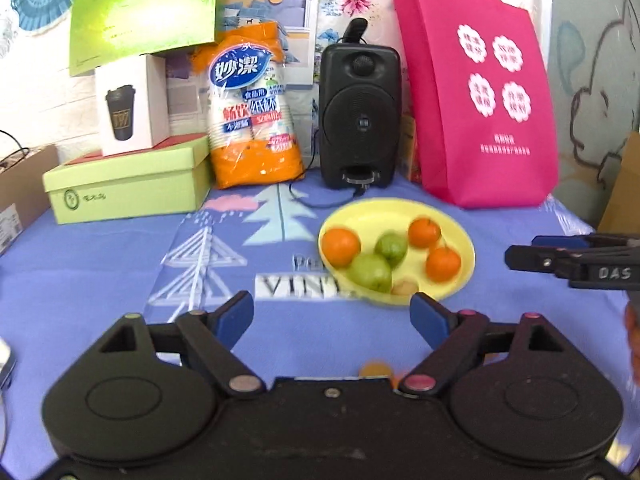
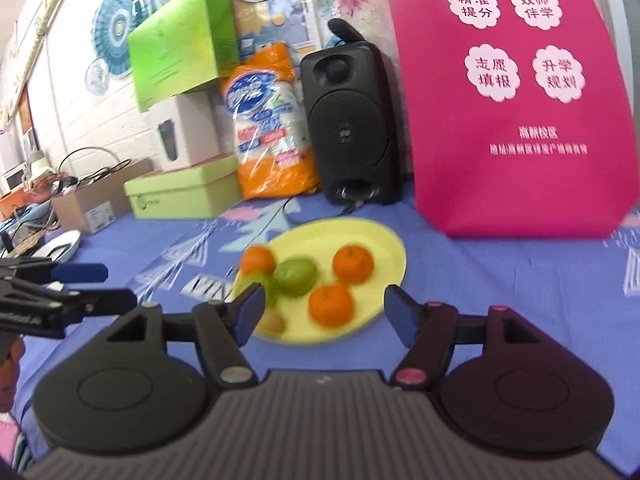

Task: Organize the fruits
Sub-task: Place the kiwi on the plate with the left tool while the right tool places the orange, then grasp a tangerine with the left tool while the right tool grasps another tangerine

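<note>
A yellow plate (image 1: pixel 452 224) sits on the blue cloth and holds three oranges (image 1: pixel 341 246), two green fruits (image 1: pixel 370 273) and a small brown fruit (image 1: pixel 404 287). My left gripper (image 1: pixel 332 318) is open and empty, just in front of the plate's near left edge. The plate also shows in the right wrist view (image 2: pixel 384 240), with an orange (image 2: pixel 331 305) nearest. My right gripper (image 2: pixel 324 314) is open and empty, low over the plate's near edge. Each gripper appears at the edge of the other's view, the right gripper (image 1: pixel 576 262) and the left gripper (image 2: pixel 60 292).
Behind the plate stand a black speaker (image 1: pixel 360 120) with a cable, a pink tote bag (image 1: pixel 480 92), an orange pack of paper cups (image 1: pixel 252 112), and green boxes (image 1: pixel 128 184) with a white cup box (image 1: pixel 132 104). Cardboard boxes (image 2: pixel 96 204) lie to the left.
</note>
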### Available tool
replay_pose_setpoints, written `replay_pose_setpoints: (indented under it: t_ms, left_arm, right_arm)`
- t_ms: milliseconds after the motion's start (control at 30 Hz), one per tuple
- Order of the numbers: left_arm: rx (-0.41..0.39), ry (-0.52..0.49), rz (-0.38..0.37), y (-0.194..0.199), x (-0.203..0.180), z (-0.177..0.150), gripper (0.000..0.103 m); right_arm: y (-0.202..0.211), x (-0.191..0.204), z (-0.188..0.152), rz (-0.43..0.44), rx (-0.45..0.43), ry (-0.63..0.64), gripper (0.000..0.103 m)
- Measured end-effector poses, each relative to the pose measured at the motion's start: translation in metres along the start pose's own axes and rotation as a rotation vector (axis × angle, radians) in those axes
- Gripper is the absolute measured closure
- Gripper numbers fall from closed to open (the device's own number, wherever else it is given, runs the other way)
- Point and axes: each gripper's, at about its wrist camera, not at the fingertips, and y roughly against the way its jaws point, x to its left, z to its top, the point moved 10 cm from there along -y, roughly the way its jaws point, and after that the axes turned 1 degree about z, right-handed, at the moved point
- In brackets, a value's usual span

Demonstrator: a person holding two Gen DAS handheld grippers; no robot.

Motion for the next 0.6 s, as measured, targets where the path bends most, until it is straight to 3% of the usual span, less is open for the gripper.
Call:
replay_pose_setpoints:
  t_ms: [267,400,533,600]
  left_arm:
    - [0.007,-0.020,-0.061,0.032,-0.005,-0.051,0.019]
    - [0.023,-0.074,-0.031,0.028,-0.006,-0.064,0.030]
    - [0.084,-0.046,0.007,0.011,0.000,-0.072,0.045]
    - [0.089,-0.040,0.004,0.006,-0.002,-0.073,0.045]
  right_arm:
    - [0.036,0.043,-0.065,0.080,0.077,0.078,0.038]
    - [0.046,0.048,-0.085,0.078,0.114,0.091,0.038]
    - [0.045,0.053,-0.091,0.080,0.141,0.102,0.038]
    - [0.044,0.064,-0.091,0.105,0.139,0.132,0.038]
